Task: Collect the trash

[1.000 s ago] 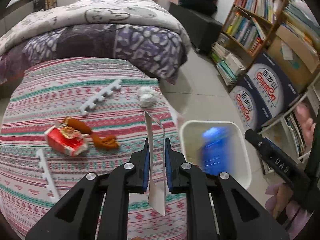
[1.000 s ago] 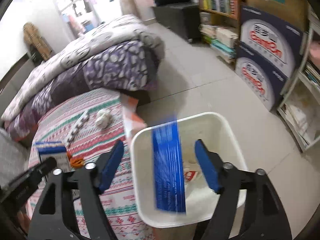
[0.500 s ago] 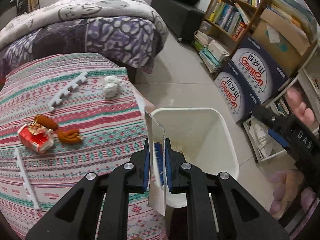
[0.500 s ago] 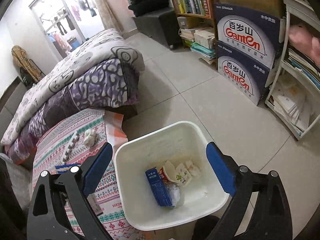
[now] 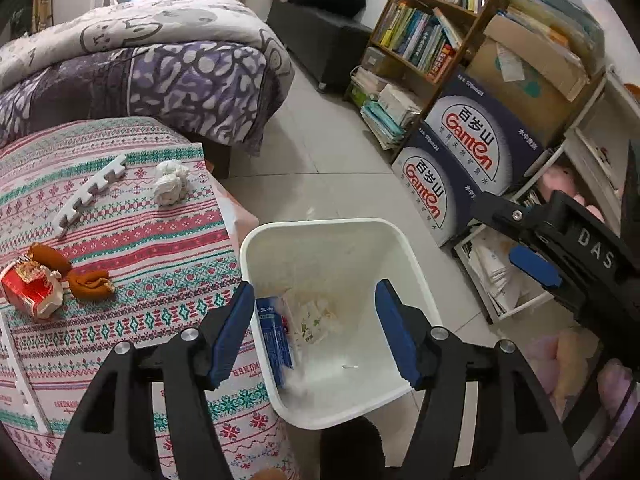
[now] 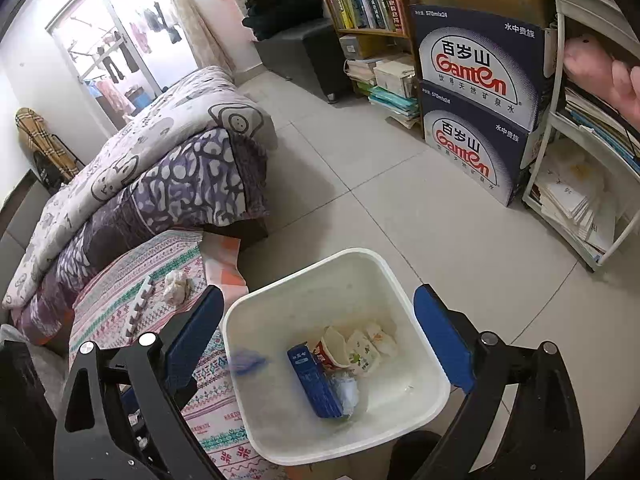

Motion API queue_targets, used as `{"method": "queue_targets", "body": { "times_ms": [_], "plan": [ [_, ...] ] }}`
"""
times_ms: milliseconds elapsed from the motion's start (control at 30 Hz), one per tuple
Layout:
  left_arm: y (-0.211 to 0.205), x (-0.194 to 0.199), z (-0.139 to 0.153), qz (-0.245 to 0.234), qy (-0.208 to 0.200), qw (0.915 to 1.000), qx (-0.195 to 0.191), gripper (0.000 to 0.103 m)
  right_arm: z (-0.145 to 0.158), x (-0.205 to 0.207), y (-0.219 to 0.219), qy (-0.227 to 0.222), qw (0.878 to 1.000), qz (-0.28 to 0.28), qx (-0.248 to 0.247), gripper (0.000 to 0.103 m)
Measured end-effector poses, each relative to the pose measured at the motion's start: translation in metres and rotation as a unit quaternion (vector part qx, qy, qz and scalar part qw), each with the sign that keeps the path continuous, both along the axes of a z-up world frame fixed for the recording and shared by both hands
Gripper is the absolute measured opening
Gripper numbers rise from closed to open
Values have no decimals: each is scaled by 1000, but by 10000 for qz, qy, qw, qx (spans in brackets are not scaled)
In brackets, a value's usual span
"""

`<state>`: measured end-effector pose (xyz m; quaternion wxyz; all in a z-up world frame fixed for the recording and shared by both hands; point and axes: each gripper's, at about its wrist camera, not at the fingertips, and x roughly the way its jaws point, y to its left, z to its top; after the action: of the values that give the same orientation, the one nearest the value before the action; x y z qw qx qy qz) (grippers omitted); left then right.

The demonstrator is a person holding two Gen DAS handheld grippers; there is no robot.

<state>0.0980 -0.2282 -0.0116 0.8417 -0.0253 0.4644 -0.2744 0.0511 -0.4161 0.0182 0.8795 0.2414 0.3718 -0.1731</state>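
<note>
a bed with a purple and white patterned quilt (image 5: 168, 76) stands beyond the striped cloth-covered surface (image 5: 132, 240). two stacked ganten water cartons (image 6: 476, 92) sit on the tiled floor (image 6: 400, 208) beside a wooden bookshelf (image 5: 424, 28) crammed with books, more books piled at its foot.

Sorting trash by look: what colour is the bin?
White; the bin shows best in the right wrist view.

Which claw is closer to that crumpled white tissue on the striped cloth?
Left. The left gripper hovers at the bin edge nearest the tissue; the right gripper is beyond the bin.
</note>
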Motion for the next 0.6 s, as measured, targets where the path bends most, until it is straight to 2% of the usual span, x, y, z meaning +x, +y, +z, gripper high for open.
{"method": "queue_targets", "body": {
  "times_ms": [133, 333, 400, 433, 600],
  "plan": [
    [11, 3, 1, 171, 39, 9998, 107, 63, 3, 3, 6, -33, 10000, 25, -7, 93],
    [43, 7, -9, 689, -38, 9947, 762, 66, 2, 10, 22, 4, 9998, 177, 18, 94],
    [57, 10, -14, 948, -31, 9905, 998, 67, 0, 15, 31, 58, 9995, 305, 12, 95],
    [68, 13, -18, 1176, 10, 9859, 1195, 67, 0, 18, 37, 88, 9992, 380, 1, 95],
    [122, 24, -35, 1968, 226, 9663, 1644, 68, -5, 33, 71, 238, 9963, 818, -102, 96]
  ]
}}
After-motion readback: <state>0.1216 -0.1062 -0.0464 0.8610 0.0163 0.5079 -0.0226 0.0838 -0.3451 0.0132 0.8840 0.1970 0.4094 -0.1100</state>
